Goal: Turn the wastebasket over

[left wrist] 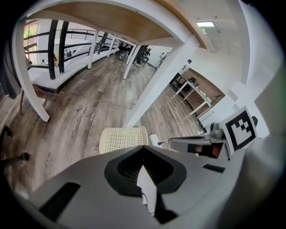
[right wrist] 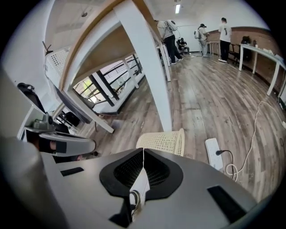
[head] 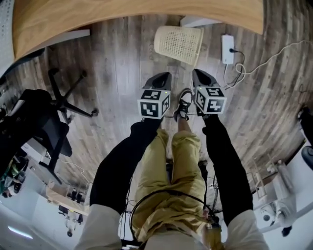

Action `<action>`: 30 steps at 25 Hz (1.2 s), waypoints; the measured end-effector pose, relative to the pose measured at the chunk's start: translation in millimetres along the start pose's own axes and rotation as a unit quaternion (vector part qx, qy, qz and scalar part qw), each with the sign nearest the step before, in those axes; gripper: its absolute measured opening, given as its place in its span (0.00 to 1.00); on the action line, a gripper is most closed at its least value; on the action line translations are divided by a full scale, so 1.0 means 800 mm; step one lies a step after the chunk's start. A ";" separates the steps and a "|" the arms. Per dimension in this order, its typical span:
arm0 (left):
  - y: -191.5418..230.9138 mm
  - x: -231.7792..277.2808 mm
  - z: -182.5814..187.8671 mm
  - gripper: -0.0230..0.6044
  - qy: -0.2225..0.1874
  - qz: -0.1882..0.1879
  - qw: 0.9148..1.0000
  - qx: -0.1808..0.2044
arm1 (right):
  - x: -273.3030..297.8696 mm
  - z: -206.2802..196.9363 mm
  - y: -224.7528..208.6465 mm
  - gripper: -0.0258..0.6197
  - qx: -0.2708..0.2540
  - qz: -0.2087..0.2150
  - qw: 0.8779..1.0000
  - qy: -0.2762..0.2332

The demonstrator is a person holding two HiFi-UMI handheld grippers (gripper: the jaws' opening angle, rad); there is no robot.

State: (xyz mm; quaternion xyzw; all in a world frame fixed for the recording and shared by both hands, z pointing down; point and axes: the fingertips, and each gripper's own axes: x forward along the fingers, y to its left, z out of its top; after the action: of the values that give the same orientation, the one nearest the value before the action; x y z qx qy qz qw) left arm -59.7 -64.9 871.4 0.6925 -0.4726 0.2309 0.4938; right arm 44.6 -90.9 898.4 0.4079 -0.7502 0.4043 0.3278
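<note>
1. Black-sleeved arms (head: 115,166) reach down on either side of khaki trousers (head: 171,166), each hand carrying a gripper angled at the wood floor (head: 112,63).
2. Beyond both gripper tips a wooden desk (head: 137,10) arches across the far side, one white leg (right wrist: 147,67) standing past the right gripper.
3. Well off to the left gripper's outer side stands a black office chair (head: 44,124).
4. Left gripper (head: 165,75) (left wrist: 142,150): jaws clenched together, nothing between them.
5. Right gripper (head: 198,73) (right wrist: 143,150): jaws likewise pressed together and empty, level with the left one (a dark shoe (head: 183,103) sits between the two).
6. Just ahead of both tips, apart from them, the cream lattice wastebasket (head: 178,44) (left wrist: 123,138) (right wrist: 163,142) lies on its side on the floor, wider rim toward the right gripper's side.
7. Ahead and to the right of the right gripper lies a white power strip (head: 227,49) (right wrist: 213,152).
</note>
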 end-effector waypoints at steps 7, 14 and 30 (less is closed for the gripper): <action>0.018 0.052 -0.032 0.04 0.032 0.011 0.999 -0.018 | 0.049 -0.029 -0.043 0.07 0.008 -0.030 0.999 0.033; 0.020 0.096 -0.044 0.04 0.057 0.000 0.998 -0.022 | 0.095 -0.045 -0.087 0.08 0.006 -0.052 0.997 0.054; 0.023 0.140 -0.049 0.04 0.054 -0.008 0.998 -0.043 | 0.178 -0.056 -0.145 0.27 0.041 -0.039 0.996 0.064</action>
State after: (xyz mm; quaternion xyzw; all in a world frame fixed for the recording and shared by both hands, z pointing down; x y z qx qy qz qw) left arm -20.3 -78.7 983.7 0.6607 -0.4490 0.2431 0.5502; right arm 89.6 -140.8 1075.1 0.4234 -0.6936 0.4471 0.3737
